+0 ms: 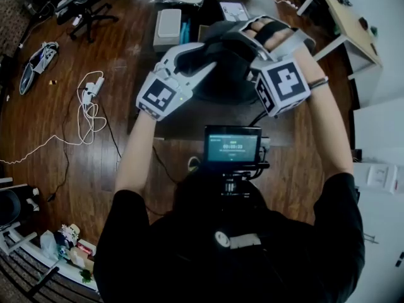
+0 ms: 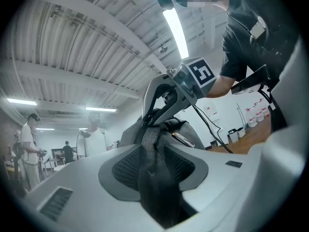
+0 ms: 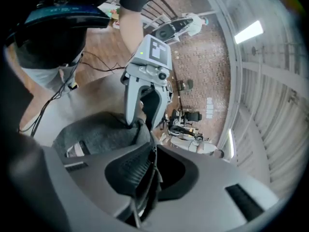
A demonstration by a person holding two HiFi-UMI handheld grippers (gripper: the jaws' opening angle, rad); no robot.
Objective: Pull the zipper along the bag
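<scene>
A dark grey fabric bag [image 1: 221, 84] sits on the table, with both grippers meeting at its top. My left gripper [image 1: 211, 59] comes in from the left. In the left gripper view its pads [image 2: 126, 168] press on a fold of the bag's grey fabric [image 2: 153, 149]. My right gripper [image 1: 235, 43] comes in from the right and its jaws stand almost together. They pinch a thin dark tab [image 3: 153, 153] that looks like the zipper pull. Each gripper view shows the other gripper, the right one [image 2: 147, 122] and the left one [image 3: 140, 122], biting the bag [image 3: 96, 132] close by.
The bag rests on a dark table [image 1: 151, 122] that also bears a white box [image 1: 167, 27] and papers [image 1: 233, 10]. White cables [image 1: 88, 109] trail over the wooden floor at left. An office chair [image 1: 85, 8] stands at the far left, a light desk [image 1: 353, 27] at right.
</scene>
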